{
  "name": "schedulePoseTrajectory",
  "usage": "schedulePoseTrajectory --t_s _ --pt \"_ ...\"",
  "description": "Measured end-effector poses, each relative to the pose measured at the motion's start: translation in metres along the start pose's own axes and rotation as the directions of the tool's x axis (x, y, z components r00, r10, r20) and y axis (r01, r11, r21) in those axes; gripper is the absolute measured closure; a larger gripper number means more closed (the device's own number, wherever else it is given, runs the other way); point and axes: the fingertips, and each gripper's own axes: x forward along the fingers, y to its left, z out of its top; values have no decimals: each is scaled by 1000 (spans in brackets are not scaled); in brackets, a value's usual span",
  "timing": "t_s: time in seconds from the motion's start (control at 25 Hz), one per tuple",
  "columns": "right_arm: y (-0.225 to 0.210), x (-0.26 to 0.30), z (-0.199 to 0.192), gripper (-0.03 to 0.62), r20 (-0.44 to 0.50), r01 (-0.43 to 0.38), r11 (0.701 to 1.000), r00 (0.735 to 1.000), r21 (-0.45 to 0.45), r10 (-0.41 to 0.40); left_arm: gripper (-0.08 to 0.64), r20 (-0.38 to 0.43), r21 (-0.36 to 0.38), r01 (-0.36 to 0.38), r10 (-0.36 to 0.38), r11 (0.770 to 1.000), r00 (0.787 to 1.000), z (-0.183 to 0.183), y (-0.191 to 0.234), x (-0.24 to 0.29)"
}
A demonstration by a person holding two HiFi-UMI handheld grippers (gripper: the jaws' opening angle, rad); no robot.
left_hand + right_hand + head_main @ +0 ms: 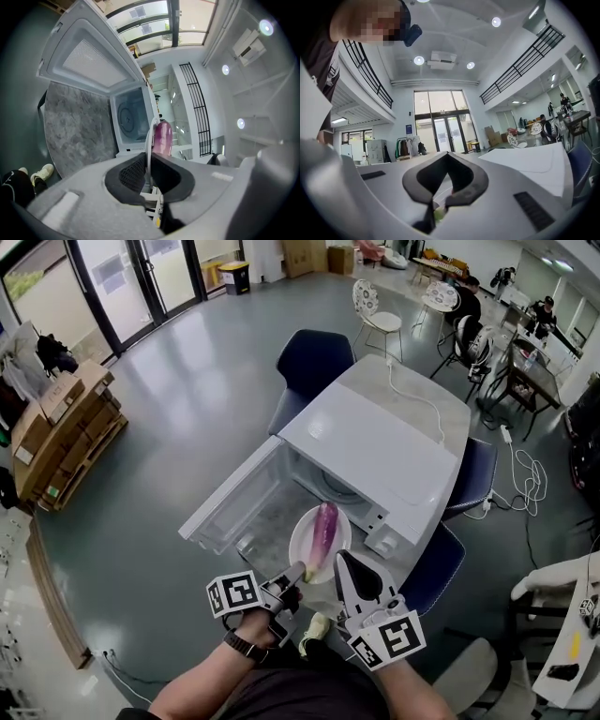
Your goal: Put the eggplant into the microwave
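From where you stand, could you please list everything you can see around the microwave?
microwave: one, white, on the table, door open
table: one, pale grey, under the microwave
plate: one, white, before the open microwave
eggplant: one, purple, lying on the plate
chairs: three, dark blue, round the table
cable: one, white, on the tabletop behind the microwave
left claw: one, grey with black pads, shut on the plate's rim
right claw: one, same colours, shut, beside the plate
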Motion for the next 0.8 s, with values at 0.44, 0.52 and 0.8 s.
schedulePoseTrajectory --t_s 0.44,0.52,0.8 --pt "-36 29 -20 592 -26 36 999 999 22 -35 535 -4 -37 -22 22 999 1000 31 36 47" --pt "-41 36 -25 592 -33 49 998 998 28 -48 535 -8 -34 -25 25 999 1000 38 45 56" --pt "-51 60 -47 592 -45 99 995 994 22 -98 535 -46 -42 -36 34 998 998 63 82 88"
